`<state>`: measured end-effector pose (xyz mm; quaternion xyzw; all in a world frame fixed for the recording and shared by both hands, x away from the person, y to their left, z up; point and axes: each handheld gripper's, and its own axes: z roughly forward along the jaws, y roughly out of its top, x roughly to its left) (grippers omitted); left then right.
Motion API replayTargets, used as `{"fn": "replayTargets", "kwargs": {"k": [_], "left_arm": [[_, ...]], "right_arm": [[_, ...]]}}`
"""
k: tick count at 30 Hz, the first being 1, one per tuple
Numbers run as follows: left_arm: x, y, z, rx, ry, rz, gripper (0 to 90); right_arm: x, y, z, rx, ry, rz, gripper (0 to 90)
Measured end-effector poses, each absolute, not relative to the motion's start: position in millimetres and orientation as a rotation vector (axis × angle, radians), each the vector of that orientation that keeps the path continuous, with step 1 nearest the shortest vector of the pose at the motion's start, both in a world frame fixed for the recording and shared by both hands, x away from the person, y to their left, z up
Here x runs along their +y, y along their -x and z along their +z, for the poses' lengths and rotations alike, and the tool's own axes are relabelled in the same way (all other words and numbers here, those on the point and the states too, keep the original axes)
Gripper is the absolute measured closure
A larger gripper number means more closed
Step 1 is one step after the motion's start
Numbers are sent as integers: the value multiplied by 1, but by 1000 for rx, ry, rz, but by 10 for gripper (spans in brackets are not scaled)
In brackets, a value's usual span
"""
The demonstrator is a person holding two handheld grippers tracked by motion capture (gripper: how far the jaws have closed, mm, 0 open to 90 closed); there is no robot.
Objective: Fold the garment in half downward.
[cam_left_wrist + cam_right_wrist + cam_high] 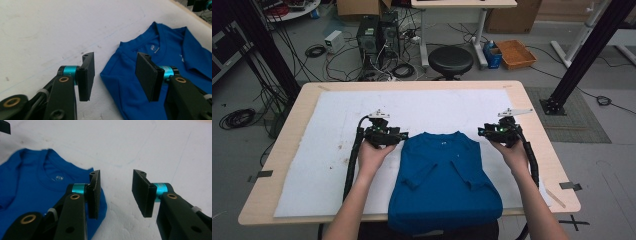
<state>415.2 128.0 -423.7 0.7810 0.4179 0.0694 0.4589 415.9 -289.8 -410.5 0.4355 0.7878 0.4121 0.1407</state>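
Left hand-held gripper (115, 75) and right hand-held gripper (116, 193) spread wide, empty, flanking blue shirt (443, 175) shoulders.

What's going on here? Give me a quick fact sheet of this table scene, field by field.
Garment: blue T-shirt, sleeves folded inward, hem hanging over the table's near edge
Surface: white cloth on a wooden table
Left gripper: open, at the shirt's left shoulder
Right gripper: open, at the shirt's right shoulder
Held: nothing

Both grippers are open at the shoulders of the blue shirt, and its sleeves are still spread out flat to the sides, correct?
Not quite: the sleeves are folded in over the front of the blue shirt, as the high view shows. Left gripper and right gripper are open at its shoulders.
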Motion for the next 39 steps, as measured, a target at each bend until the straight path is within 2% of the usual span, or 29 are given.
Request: {"fn": "replayTargets", "kwargs": {"k": [7,10,13,14,15,17,20,22,23,25,28,32,39], "left_arm": [[111,-421,-438,1054,-2004,149,533],[109,-421,-442,1075,-2029,168,554],[108,-420,-441,1078,-2048,203,605],[108,-420,-441,1080,-2052,221,633],[107,-419,-441,1078,-2062,239,664],[108,-419,-441,1075,-2063,251,745],[109,-418,-442,1077,-2058,264,815],[110,-418,-441,1080,-2053,261,812],[110,-418,-441,1083,-2046,265,789],[110,-419,-439,1096,-2021,267,659],[108,-423,-438,1079,-2019,254,613],[97,-432,-439,1056,-2076,238,607],[83,-434,-440,1018,-2158,304,621]], "right_arm": [[-278,-419,-426,2373,-1272,1103,616],[-269,-421,-432,2426,-1231,1021,660],[-263,-421,-438,2450,-1188,938,741],[-263,-421,-438,2453,-1176,940,816],[-263,-420,-437,2452,-1164,930,854],[-264,-419,-437,2439,-1165,922,885],[-269,-420,-435,2405,-1193,939,885],[-272,-420,-434,2398,-1206,954,864],[-272,-420,-434,2393,-1211,954,821],[-274,-420,-431,2374,-1219,1001,745],[-274,-422,-427,2334,-1203,1056,698],[-271,-431,-433,2365,-1228,1065,667],[-253,-441,-440,2455,-1174,1028,641]]}}
